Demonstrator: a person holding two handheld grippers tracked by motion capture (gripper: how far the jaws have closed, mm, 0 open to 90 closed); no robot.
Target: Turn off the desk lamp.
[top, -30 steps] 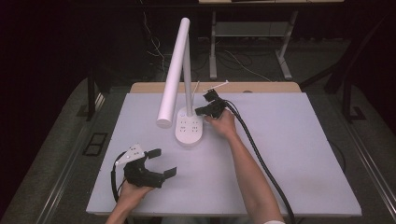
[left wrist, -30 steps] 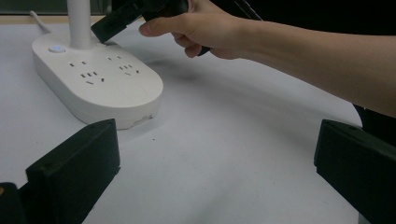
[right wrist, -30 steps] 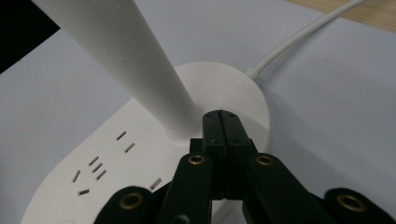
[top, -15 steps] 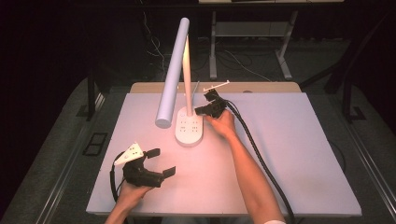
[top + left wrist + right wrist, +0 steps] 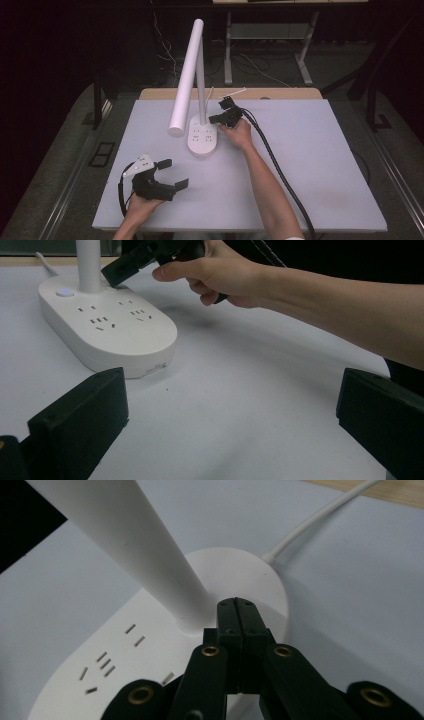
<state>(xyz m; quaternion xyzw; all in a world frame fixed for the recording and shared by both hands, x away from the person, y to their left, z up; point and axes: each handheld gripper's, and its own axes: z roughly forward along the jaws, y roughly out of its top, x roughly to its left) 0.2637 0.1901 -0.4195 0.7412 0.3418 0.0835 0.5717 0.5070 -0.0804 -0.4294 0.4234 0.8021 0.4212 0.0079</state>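
Your right gripper (image 5: 216,119) has its jaws clenched on nothing, tip right at the foot of the lamp (image 5: 202,141) stem, mid-frame on the table (image 5: 320,165). Looks like you're going for the base button; can't tell if it's pressed yet. Left gripper (image 5: 173,174) sits lower left, jaws released.

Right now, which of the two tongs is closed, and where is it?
The right tongs: jaws pressed together, tips at the lamp's base beside its pole. The left tongs stand wide open, apart from the lamp.
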